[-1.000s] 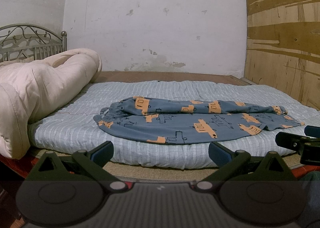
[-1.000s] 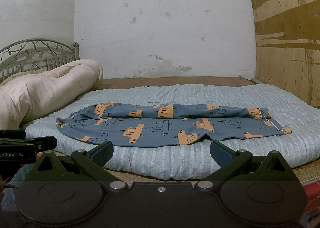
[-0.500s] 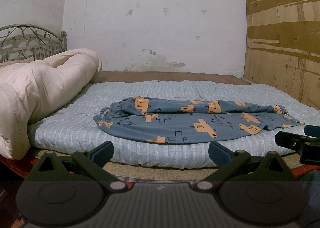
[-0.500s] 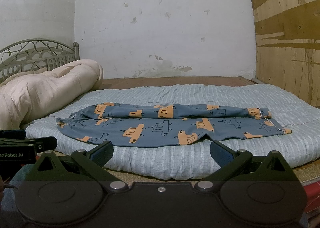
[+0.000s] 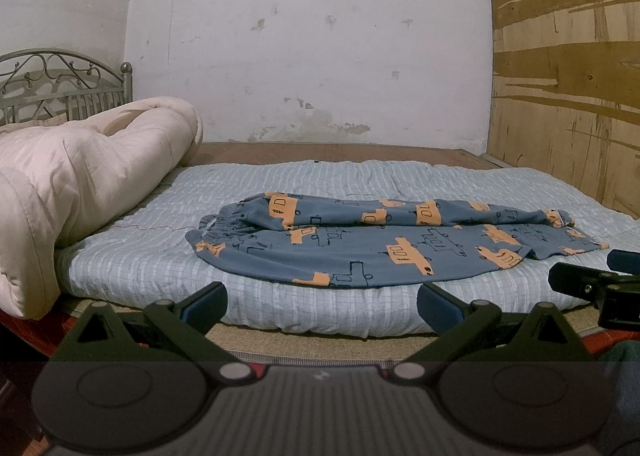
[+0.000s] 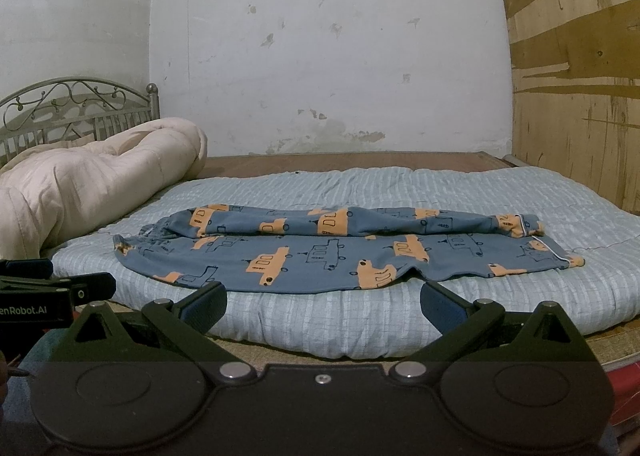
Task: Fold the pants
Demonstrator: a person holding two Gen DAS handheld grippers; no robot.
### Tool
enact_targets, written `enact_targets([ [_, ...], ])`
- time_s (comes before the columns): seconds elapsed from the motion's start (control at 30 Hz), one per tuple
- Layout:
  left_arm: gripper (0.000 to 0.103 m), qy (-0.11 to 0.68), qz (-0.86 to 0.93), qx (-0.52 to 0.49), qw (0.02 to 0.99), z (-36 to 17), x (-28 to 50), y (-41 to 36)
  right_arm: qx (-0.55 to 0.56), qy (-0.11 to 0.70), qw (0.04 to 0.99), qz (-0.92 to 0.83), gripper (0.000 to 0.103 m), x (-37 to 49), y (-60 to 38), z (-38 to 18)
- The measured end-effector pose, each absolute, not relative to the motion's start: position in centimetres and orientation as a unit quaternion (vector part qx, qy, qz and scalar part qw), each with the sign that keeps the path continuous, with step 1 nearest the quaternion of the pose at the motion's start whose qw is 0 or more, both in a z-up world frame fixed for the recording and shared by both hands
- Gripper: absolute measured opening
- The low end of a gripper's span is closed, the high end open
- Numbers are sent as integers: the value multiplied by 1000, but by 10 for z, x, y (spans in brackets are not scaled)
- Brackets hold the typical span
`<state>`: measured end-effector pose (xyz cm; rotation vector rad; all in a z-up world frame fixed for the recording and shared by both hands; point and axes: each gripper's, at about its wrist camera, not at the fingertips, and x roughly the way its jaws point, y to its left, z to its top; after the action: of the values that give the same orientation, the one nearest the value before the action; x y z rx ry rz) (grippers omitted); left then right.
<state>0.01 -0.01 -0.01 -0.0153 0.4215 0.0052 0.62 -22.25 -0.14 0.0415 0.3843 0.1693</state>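
Observation:
Blue pants [image 5: 380,244] with orange vehicle prints lie lengthwise on the light blue mattress pad [image 5: 320,180], waistband to the left, leg cuffs to the right. They also show in the right wrist view [image 6: 340,252]. My left gripper [image 5: 322,300] is open and empty, held off the bed's near edge in front of the waist half. My right gripper [image 6: 324,300] is open and empty, held off the near edge in front of the leg half. Each gripper shows at the side of the other's view.
A rolled cream quilt [image 5: 80,184] lies at the left end of the bed before a metal headboard [image 5: 60,84]. A white wall stands behind and a plywood panel [image 5: 568,96] on the right. The bare bed base [image 5: 340,150] shows beyond the pad.

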Motion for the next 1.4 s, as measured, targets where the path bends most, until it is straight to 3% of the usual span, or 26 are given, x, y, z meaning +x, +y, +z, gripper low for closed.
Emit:
enact_targets([
  [0.47, 102, 220, -1, -9, 976, -3, 3, 2, 21, 194, 977, 85, 102, 8, -222, -2],
  [0.73, 102, 257, 2, -13, 966, 5, 49, 18, 22, 203, 971, 120, 102, 33, -230, 0],
  [0.93, 102, 229, 32, 24, 973, 40, 124, 51, 24, 196, 968, 156, 102, 103, -250, 16],
  [1.1, 102, 230, 16, 88, 969, 51, 216, 74, -41, 227, 951, 204, 102, 194, -255, 24],
  [1.4, 102, 283, -98, 141, 944, 13, 369, 100, -64, 316, 894, 312, 102, 373, -261, 20],
])
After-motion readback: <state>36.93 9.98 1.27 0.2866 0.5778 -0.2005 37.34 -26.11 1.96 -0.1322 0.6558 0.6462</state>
